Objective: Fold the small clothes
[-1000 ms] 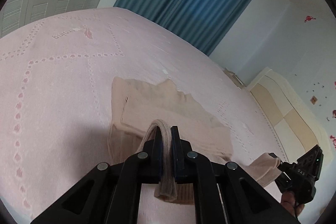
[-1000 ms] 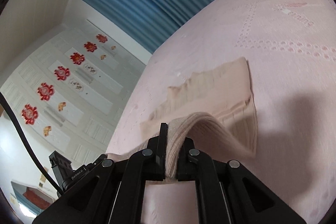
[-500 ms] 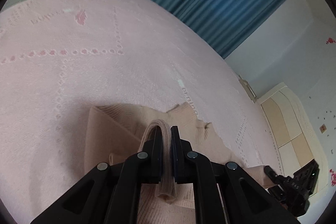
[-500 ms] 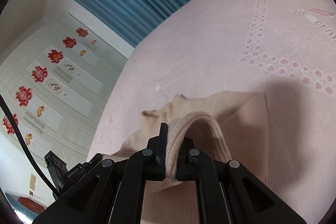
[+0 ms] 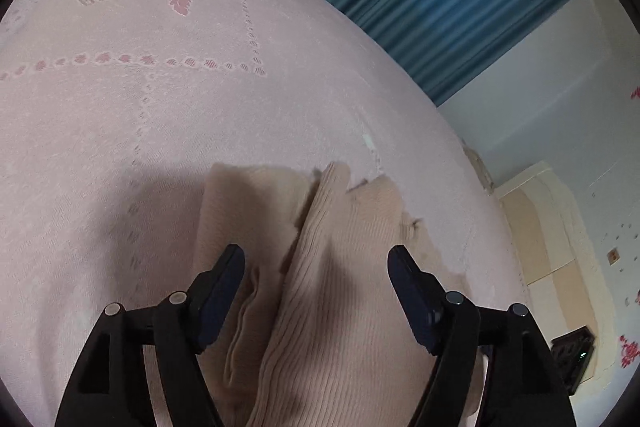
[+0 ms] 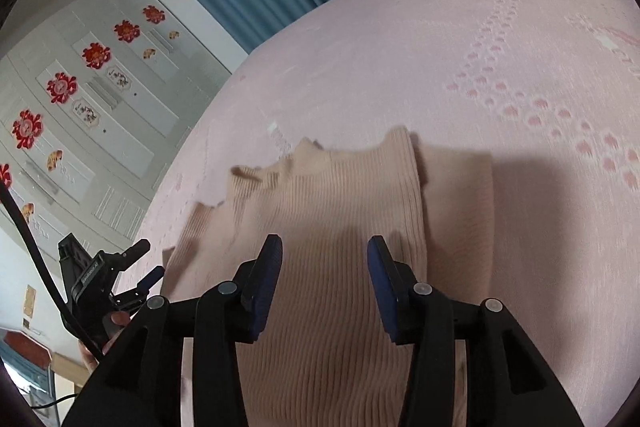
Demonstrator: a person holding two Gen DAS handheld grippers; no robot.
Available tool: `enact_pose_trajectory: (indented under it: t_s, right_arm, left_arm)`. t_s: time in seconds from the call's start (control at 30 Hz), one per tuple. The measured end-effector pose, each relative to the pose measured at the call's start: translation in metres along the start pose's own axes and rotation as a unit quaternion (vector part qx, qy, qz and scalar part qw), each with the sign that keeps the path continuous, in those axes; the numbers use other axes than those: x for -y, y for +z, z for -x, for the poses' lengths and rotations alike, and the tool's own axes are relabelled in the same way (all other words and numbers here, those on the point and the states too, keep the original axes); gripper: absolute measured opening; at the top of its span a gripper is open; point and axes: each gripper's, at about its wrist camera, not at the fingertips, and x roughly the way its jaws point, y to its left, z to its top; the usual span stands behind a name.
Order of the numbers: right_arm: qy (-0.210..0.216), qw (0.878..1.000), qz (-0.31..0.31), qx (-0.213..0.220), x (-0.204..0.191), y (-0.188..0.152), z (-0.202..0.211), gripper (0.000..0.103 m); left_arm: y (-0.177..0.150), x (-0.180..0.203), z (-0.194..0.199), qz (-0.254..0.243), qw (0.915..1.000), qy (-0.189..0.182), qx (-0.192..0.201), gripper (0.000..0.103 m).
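A beige ribbed knit garment (image 5: pixel 340 267) lies folded over itself on the pink bedspread (image 5: pixel 140 115). My left gripper (image 5: pixel 316 259) is open just above the garment, its jaws wide apart and holding nothing. The same garment (image 6: pixel 332 227) shows in the right wrist view, its folded layer lying flat. My right gripper (image 6: pixel 324 251) is open over it and empty. The left gripper (image 6: pixel 148 267) also shows at the garment's left edge in the right wrist view.
The pink bedspread (image 6: pixel 500 47) stretches all around the garment. Blue curtains (image 5: pixel 440 7) hang behind the bed. A cream headboard (image 5: pixel 548 227) stands at the right. White wardrobe doors with red flowers (image 6: pixel 80 87) are at the left.
Both grippers carried the garment's edge forward over the rest, then opened and let it go. The folded layer now lies on the garment.
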Motion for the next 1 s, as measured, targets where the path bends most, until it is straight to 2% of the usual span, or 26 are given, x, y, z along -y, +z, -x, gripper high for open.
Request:
enact_pose_trajectory:
  t_s: [0.2,0.3,0.37,0.5,0.6,0.73,0.83,1.0]
  right_arm:
    - [-0.017,0.997,0.075,0.026,-0.024,-0.047,0.057,0.044]
    - [-0.026,0.996,0.084,0.018,-0.025,-0.074,0.074,0.044]
    - [-0.036,0.996,0.078,0.003,-0.023,-0.093,0.077,0.044]
    - [-0.046,0.998,0.035,-0.028,-0.011,-0.12,0.074,0.044]
    - [-0.045,0.998,0.025,-0.029,-0.009,-0.119,0.07,0.044]
    - [-0.044,0.998,-0.01,-0.037,0.003,-0.112,0.06,0.047]
    - [-0.033,0.996,-0.058,-0.058,0.022,-0.112,0.048,0.047]
    - [0.007,0.992,-0.117,-0.043,0.043,-0.102,0.042,0.047]
  left_arm:
    - [-0.04,0.02,0.04,-0.073,0.997,0.025,0.009,0.072]
    - [-0.069,0.024,0.061,-0.099,0.9947,0.029,0.002,0.072]
    - [-0.093,0.02,0.072,-0.089,0.9956,0.028,-0.011,0.072]
    - [-0.115,0.016,0.081,-0.085,0.9957,0.028,-0.023,0.072]
    - [-0.115,0.012,0.075,-0.079,0.9959,0.031,-0.03,0.072]
    - [-0.114,-0.002,0.056,-0.032,0.9974,0.018,-0.062,0.072]
    - [-0.108,-0.01,0.051,-0.005,0.9987,-0.002,-0.051,0.072]
    - [-0.097,-0.017,0.04,0.036,0.9985,-0.02,-0.038,0.072]
